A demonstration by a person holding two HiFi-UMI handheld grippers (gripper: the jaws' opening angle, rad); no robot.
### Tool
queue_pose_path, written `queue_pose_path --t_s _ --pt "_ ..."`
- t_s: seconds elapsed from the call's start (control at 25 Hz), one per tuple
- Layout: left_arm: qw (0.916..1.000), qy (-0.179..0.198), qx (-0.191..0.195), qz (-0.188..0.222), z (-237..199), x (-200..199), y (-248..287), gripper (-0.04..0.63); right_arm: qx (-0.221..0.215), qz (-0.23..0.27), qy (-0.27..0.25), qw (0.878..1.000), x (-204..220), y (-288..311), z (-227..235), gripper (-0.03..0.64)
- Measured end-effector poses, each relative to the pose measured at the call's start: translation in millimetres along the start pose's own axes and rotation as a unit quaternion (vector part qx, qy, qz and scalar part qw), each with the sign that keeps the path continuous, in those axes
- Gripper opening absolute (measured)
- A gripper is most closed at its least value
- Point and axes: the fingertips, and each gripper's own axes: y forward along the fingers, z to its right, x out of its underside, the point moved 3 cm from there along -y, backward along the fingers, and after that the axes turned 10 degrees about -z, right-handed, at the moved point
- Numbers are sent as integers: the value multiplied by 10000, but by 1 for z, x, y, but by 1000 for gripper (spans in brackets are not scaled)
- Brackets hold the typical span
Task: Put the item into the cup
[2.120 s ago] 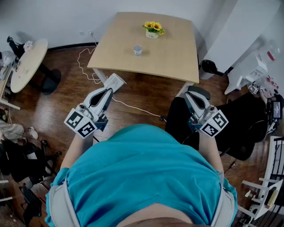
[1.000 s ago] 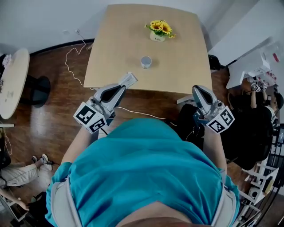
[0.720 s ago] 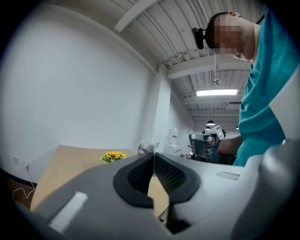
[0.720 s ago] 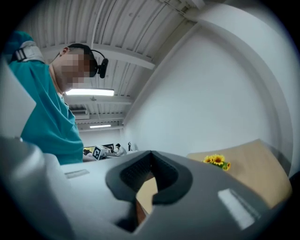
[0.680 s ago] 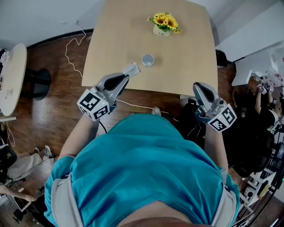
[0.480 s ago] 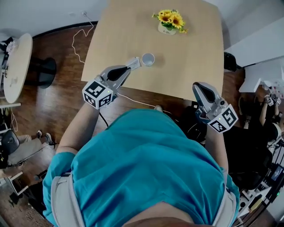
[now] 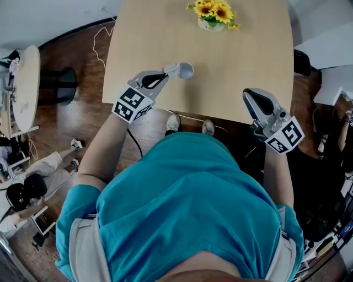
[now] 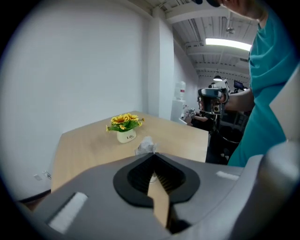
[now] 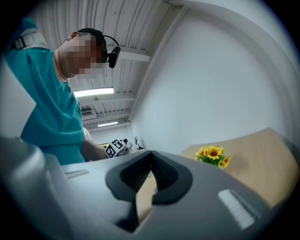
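The person stands at the near edge of the pale wooden table (image 7: 248, 49), both arms held forward. The left gripper (image 7: 164, 74) reaches out over the tabletop with its jaws pinched together on a crumpled white item (image 7: 172, 70). The wad sticks out just past the fingertips, caught at the very front of the jaws rather than deep between them. From above, the item sits at the 9 o'clock side of the small white cup (image 7: 187, 70), right against its rim. Whether it actually touches the rim I cannot tell. The item is not inside the cup. A pot of yellow sunflowers (image 7: 213, 13) stands on the table at about 1 o'clock from the cup, well apart from it. The right gripper (image 7: 251, 96) hangs at the table's near edge, around 4 o'clock from the cup and well clear of it, its jaws closed together with nothing between them.
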Motion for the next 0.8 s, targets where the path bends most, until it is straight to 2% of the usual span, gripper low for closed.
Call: queue_pose_path --t_s 0.36,0.52,0.68,0.8 --pt "9912 798 268 -1017 -11 10 41 8 203 -2 231 9995 21 21 25 0" --pt "9817 1018 380 -1564 -4 14 59 8 154 36 341 9993 29 24 24 0" --pt "9674 1296 466 -2124 -3 14 80 8 100 57 397 9991 34 27 26 0" --pt "9588 1408 583 -2397 -2 11 93 8 102 68 439 9990 36 24 28 0"
